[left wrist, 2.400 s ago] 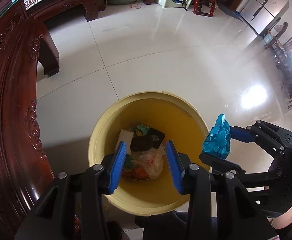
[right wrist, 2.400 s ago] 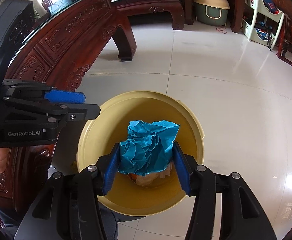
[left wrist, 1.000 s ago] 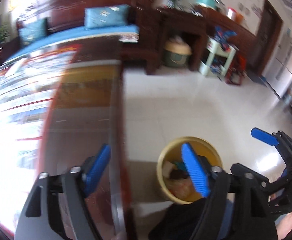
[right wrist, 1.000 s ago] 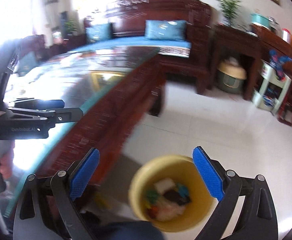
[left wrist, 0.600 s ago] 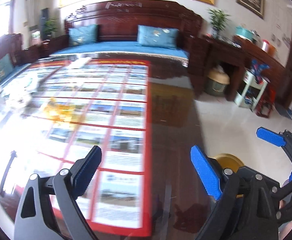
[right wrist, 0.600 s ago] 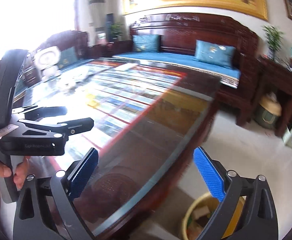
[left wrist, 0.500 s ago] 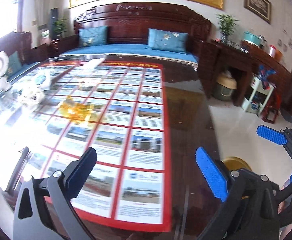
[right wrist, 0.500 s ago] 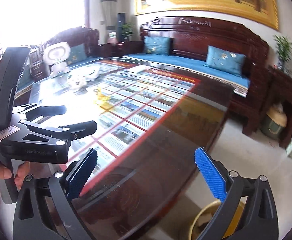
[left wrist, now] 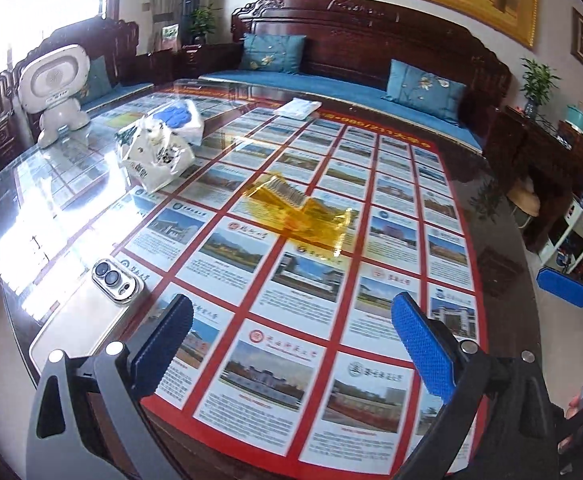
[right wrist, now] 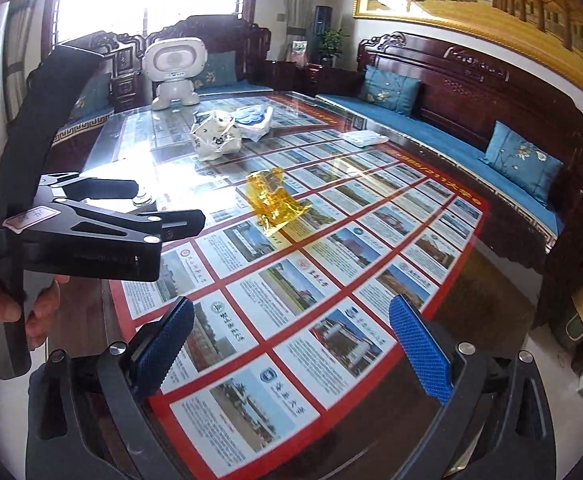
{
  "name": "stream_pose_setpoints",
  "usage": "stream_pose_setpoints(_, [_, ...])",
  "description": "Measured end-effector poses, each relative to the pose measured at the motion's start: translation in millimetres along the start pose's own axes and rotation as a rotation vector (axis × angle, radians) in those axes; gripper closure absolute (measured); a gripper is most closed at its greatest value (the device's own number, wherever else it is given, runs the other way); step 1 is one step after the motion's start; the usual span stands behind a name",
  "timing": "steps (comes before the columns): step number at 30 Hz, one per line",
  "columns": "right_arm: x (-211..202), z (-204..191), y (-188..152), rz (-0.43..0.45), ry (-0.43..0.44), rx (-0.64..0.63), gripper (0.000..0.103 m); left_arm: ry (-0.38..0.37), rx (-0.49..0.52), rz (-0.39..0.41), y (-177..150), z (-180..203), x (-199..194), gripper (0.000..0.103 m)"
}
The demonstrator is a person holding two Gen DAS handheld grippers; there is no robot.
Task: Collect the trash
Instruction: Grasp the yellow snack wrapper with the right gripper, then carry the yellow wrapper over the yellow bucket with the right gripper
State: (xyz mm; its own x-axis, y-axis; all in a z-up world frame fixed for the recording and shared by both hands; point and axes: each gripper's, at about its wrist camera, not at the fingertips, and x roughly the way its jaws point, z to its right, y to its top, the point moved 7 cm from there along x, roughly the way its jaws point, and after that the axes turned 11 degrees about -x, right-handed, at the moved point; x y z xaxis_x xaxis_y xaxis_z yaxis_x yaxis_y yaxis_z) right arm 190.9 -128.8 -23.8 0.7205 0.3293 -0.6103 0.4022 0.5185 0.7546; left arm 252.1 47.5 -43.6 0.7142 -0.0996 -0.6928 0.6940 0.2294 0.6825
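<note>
Hovering over the bench point(left wrist: 463, 184), the left gripper point(left wrist: 291, 344) and right gripper point(right wrist: 291, 342) gape wide, empty. A crumpled yellow wrapper point(left wrist: 303, 212) lies mid-bench, its print unreadable; the phone point(left wrist: 87, 312) is half hidden.

Phone point(left wrist: 91, 312) near table edge, white robot toy point(left wrist: 57, 92) at far corner
</note>
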Motion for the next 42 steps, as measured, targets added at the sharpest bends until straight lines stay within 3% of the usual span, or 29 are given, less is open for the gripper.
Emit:
stream_pose_setpoints(6, [64.9, -2.4, 34.8, -0.027, 0.051, -0.086, 0.009, -0.071, -0.063, -0.098, 18.1, -27.0, 56.2, 0.004])
stream_pose_setpoints(12, [130.7, 5.1, 58.8, -0.059, 0.062, -0.162, 0.009, -0.145, -0.123, -0.102, 50.3, -32.2, 85.0, 0.004])
stream_pose_setpoints(18, [184.2, 17.8, 72.6, -0.107, 0.109, -0.127, 0.010, -0.103, -0.123, -0.068, 76.5, -40.4, 105.1, 0.004])
stream_pose_setpoints(21, [199.8, 19.7, 74.3, -0.130, 0.132, -0.119, 0.021, -0.087, -0.120, -0.070, 79.3, -42.6, 112.5, 0.004])
stream_pose_setpoints(24, [214.1, 15.8, 69.8, -0.188, 0.198, -0.098, 0.045, -0.068, -0.107, -0.079, 76.8, -41.6, 118.7, 0.004])
stream_pose_setpoints(28, [212.8, 19.8, 63.8, -0.180, 0.248, -0.033, 0.068, -0.053, -0.075, -0.095, 68.8, -36.5, 123.5, 0.004])
stream_pose_setpoints(32, [198.8, 17.0, 57.7, -0.159, 0.235, -0.064, 0.085, -0.067, -0.044, -0.123, 59.7, -26.0, 126.2, 0.004])
stream_pose_setpoints(42, [155.2, 16.6, 39.5, -0.121, 0.235, -0.083, 0.092, -0.108, 0.002, -0.117, 51.1, 0.8, 102.3, 0.004])
